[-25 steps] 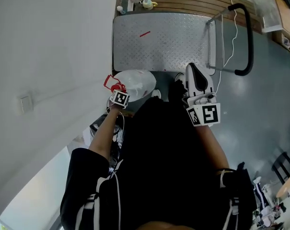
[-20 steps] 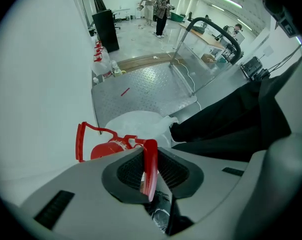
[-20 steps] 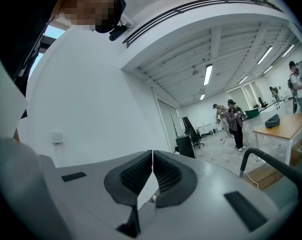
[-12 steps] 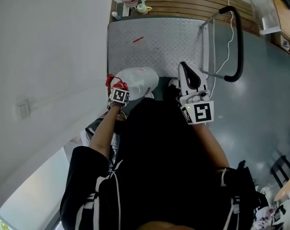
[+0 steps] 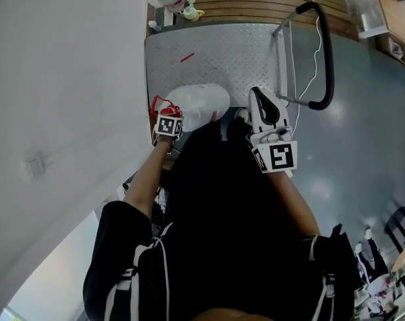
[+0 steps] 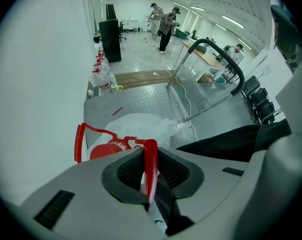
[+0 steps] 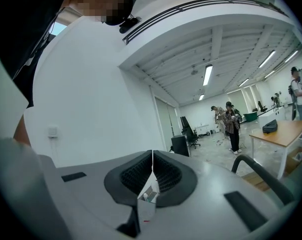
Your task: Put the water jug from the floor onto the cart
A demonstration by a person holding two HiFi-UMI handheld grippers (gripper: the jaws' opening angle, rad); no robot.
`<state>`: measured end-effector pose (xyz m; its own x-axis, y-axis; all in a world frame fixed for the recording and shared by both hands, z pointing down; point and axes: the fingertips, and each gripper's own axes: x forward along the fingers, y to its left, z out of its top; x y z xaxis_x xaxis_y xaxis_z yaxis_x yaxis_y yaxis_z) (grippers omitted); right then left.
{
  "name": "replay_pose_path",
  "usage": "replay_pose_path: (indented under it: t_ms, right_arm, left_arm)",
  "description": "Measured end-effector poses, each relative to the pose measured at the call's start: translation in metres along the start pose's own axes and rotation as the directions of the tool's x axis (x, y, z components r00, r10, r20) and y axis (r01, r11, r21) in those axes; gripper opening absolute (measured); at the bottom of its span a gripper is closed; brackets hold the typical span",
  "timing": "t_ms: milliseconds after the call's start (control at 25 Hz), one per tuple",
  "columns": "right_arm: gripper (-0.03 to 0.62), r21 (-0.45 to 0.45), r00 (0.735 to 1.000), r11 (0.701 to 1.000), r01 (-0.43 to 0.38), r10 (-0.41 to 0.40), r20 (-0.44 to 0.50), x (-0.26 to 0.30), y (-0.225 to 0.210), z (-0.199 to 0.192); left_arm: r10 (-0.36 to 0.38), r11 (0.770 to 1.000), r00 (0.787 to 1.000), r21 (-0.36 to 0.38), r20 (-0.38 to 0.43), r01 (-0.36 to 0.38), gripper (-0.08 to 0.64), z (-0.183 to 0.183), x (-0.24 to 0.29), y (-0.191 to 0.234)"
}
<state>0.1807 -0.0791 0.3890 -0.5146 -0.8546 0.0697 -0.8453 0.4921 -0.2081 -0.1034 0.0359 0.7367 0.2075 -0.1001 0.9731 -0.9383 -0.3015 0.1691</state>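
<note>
Red plastic handle (image 6: 81, 141) clamped in the left claw (image 6: 151, 169), cloudy water jug (image 5: 201, 104) at the cart (image 5: 215, 55).
Ribbed black rubber grips the thin strap-like handle; the rounded, translucent jug overlaps the near edge of the cart's diamond-plate metal deck. The right claw (image 7: 151, 176) is closed on a thin white paper slip (image 7: 149, 194).

Ceiling strip lights (image 7: 206, 75) are flooding the hall with bright, even light, so shadows are falling faint. In the head view the grey floor (image 5: 363, 152) is catching soft glare toward 4 o'clock, the water jug (image 5: 197, 105) is washing out to near white, and the cart (image 5: 215, 59) is giving off a dull sheen. Both gripper views are bowing at their rims into black corners, with whatever lies closest to the lens looking soft.
</note>
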Motion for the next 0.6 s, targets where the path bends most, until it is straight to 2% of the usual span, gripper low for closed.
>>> replay_pose_path:
  t_ms: [240,400,600]
  right_arm:
    - [0.020,0.025,0.996,0.995,0.093,-0.093,0.011,0.001,-0.018,0.005]
    - [0.020,0.004,0.989,0.989,0.147,-0.147,0.020,0.005,-0.020,0.012]
    - [0.019,-0.040,0.984,0.984,0.176,-0.176,0.006,0.020,-0.004,0.010]
  left_arm:
    - [-0.021,0.997,1.000,0.069,0.006,0.020,0.075,0.039,0.013,0.001]
    - [-0.042,0.993,0.999,0.112,-0.010,0.043,0.075,0.064,0.022,0.008]
    - [-0.043,0.984,0.999,0.175,-0.012,0.044,0.075,0.100,0.031,0.032]
